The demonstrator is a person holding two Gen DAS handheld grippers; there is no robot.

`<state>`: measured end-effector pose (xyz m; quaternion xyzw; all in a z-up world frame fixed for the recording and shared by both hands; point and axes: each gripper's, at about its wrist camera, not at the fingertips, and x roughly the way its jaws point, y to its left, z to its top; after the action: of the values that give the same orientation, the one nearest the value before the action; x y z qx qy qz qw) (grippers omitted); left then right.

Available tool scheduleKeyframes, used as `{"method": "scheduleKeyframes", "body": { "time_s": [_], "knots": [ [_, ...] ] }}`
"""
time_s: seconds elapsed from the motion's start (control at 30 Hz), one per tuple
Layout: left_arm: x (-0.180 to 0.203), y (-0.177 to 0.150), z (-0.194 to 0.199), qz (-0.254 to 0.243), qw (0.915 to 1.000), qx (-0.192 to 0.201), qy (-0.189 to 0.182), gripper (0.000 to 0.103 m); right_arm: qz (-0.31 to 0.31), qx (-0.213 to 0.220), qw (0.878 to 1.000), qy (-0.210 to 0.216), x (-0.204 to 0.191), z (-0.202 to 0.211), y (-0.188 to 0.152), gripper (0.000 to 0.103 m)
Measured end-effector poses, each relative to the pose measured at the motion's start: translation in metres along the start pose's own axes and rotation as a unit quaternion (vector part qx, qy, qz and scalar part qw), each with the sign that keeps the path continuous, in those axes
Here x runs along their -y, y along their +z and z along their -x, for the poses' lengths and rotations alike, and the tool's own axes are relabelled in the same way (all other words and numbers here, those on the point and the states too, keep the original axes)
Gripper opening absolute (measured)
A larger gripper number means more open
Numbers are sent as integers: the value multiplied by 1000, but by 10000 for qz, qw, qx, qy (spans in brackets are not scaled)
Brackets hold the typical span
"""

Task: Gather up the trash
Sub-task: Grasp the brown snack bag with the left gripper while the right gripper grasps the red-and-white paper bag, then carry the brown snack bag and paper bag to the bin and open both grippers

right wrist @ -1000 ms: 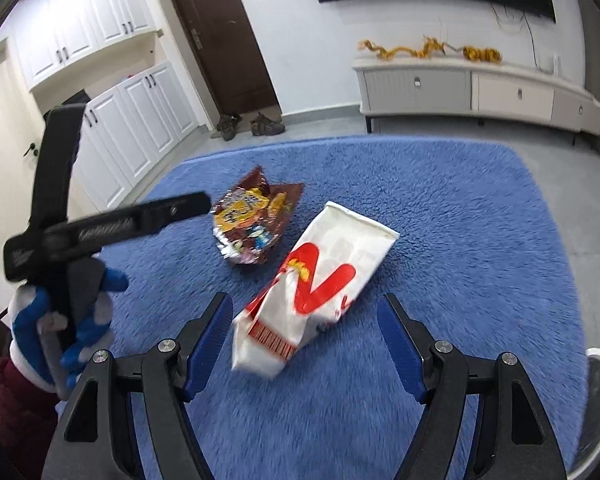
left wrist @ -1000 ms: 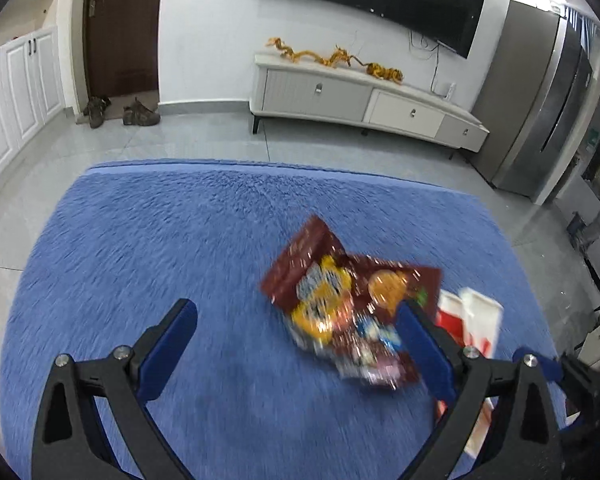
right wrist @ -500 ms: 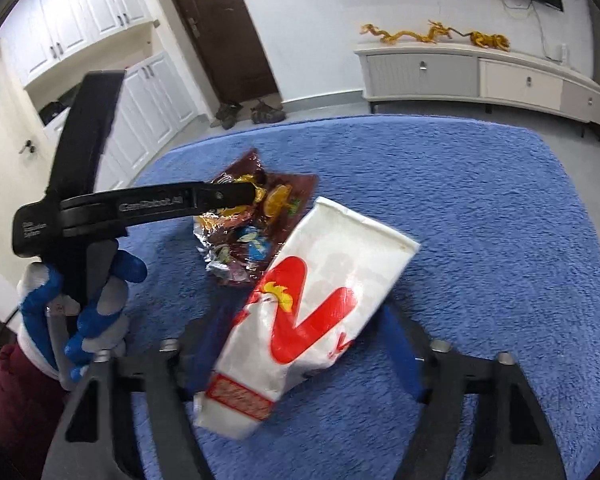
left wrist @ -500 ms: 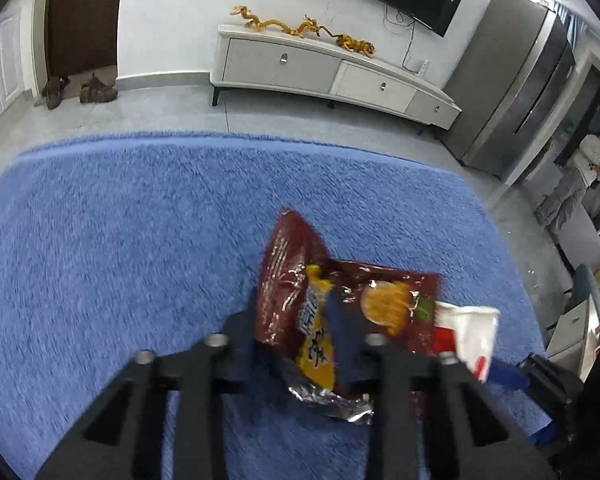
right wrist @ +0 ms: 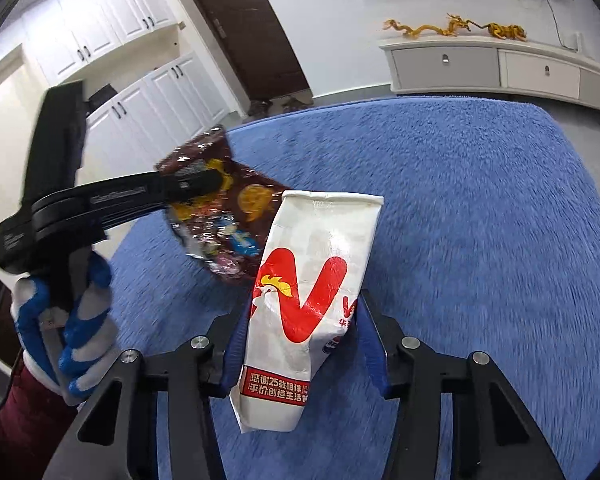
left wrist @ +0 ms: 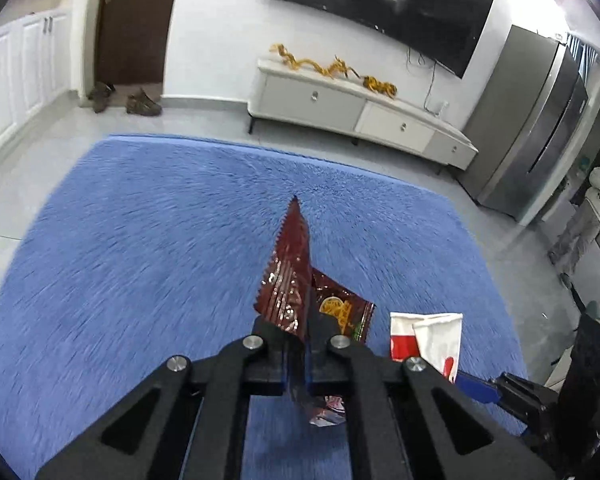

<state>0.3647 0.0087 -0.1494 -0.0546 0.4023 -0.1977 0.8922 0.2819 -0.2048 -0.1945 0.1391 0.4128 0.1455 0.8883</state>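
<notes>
Fingers of the left gripper (left wrist: 297,354) pinch the brown snack wrapper (left wrist: 290,280) edge-on, lifting it above the blue rug (left wrist: 140,248); the right gripper (right wrist: 300,344) clamps the white paper bag (right wrist: 312,280) beside it, likely for carrying both away.

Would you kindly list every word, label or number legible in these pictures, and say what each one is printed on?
"感谢125载相伴" and "平价创造生活", partly cut off: red band low on the white paper bag.
Large red "V" with a rooster: same bag.
Embossed lettering on the left gripper arm: too blurred to read.
Print on the brown snack wrapper: too crumpled and blurred to read.
</notes>
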Motion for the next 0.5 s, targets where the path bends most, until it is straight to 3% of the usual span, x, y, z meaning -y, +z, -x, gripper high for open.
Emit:
{"method": "scheduleKeyframes", "body": {
  "time_s": [0.2,0.5],
  "knots": [
    [13,-38,64,-136,9984,339,429,4,-11,112,9999,65,-12,46,-33,49],
    [62,-88,131,-566,9930,704,761,4,26,534,9983,-233,-18,126,-62,49]
  ]
}}
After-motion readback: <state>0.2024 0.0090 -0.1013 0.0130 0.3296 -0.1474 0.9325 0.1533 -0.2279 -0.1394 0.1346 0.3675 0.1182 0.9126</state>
